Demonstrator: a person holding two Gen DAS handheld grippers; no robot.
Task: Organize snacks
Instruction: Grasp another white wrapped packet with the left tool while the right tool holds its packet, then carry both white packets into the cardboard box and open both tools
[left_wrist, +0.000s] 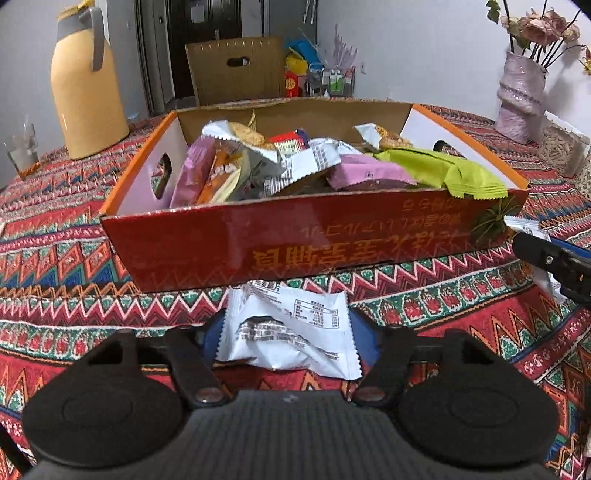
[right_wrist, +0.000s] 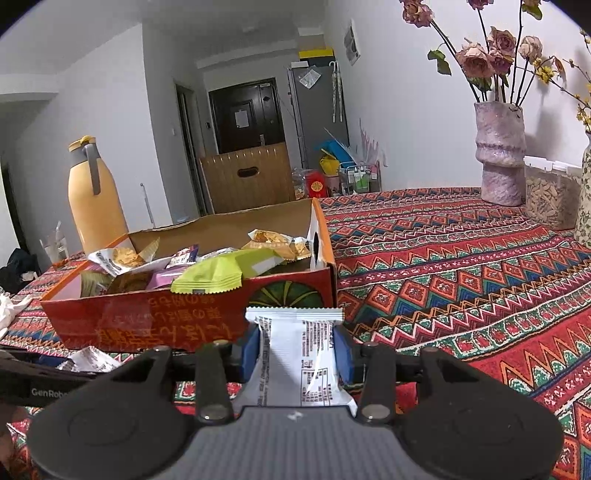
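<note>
An open red cardboard box (left_wrist: 221, 251) stands on the patterned tablecloth, holding several snack packets, among them a green one (left_wrist: 436, 170) draped over the front rim. Just in front of the box, my left gripper (left_wrist: 287, 325) has its blue pads pressed on a crumpled white snack packet (left_wrist: 295, 350) low over the cloth. My right gripper (right_wrist: 297, 347) is shut on another white snack packet (right_wrist: 295, 332), held upright in front of the box's (right_wrist: 147, 314) right corner. In the left wrist view, the right gripper's black frame (left_wrist: 554, 258) shows at the right edge.
A yellow thermos jug (left_wrist: 86, 99) and a glass (left_wrist: 22, 151) stand left of the box. At the far right stand a pink vase with flowers (left_wrist: 521, 99) and a clear tub of seeds (left_wrist: 561, 147). A brown carton (left_wrist: 236, 70) stands beyond the table.
</note>
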